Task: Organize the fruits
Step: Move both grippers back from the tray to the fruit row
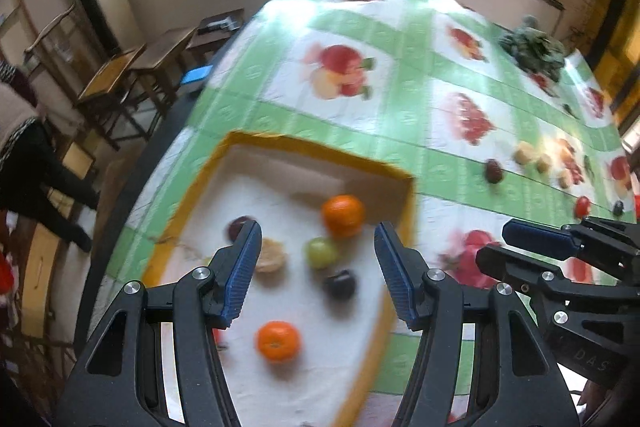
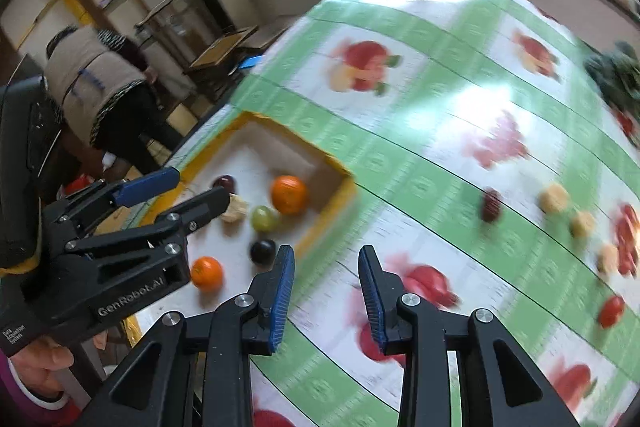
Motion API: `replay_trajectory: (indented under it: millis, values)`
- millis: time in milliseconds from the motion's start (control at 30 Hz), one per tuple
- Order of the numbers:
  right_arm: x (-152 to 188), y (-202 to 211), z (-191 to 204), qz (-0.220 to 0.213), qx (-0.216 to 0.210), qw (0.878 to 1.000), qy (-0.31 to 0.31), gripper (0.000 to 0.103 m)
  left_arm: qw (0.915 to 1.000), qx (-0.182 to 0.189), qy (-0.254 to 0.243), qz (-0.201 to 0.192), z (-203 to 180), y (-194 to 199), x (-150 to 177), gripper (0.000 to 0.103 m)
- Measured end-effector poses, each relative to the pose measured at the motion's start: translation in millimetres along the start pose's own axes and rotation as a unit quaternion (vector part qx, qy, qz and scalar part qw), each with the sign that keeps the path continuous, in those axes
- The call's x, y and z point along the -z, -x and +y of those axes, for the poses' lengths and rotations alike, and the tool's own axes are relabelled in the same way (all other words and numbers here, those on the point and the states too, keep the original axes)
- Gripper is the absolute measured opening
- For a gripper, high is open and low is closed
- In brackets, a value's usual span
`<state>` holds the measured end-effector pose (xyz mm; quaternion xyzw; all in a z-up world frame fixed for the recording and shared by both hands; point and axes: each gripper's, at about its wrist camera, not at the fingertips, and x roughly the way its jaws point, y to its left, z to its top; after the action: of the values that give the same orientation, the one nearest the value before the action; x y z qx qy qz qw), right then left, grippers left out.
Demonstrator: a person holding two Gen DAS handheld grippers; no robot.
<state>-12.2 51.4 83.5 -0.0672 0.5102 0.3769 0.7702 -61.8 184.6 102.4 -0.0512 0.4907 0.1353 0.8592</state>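
Left wrist view: left gripper hangs over the yellow-rimmed tray, fingers apart, holding nothing.
Tray contents: two oranges, a green grape and dark fruits, gathered there as the sorted pile.
Right gripper: spread, empty, over the tablecloth, aimed at loose fruits.
Long axis: fruits roundish, none clear.

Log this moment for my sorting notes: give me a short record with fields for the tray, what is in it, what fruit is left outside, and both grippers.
tray: yellow-rimmed tray, white inside, on the fruit-print tablecloth
in tray: two oranges, green fruit, dark plum, tan piece, dark red fruit
outside: several small fruits loose on the cloth, blurred
left gripper: open, empty, over the tray
right gripper: open, empty, over the cloth beside the tray
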Motion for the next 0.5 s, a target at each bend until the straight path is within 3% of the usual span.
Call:
replay_trajectory:
  millis: [500]
  values:
    - [58.2, 66.7, -101.4, -0.018, 0.059, 0.994, -0.093, 0.033, 0.9967, 0.041, -0.071, 0.001, -107.2, -9.9, -10.7, 0.059]
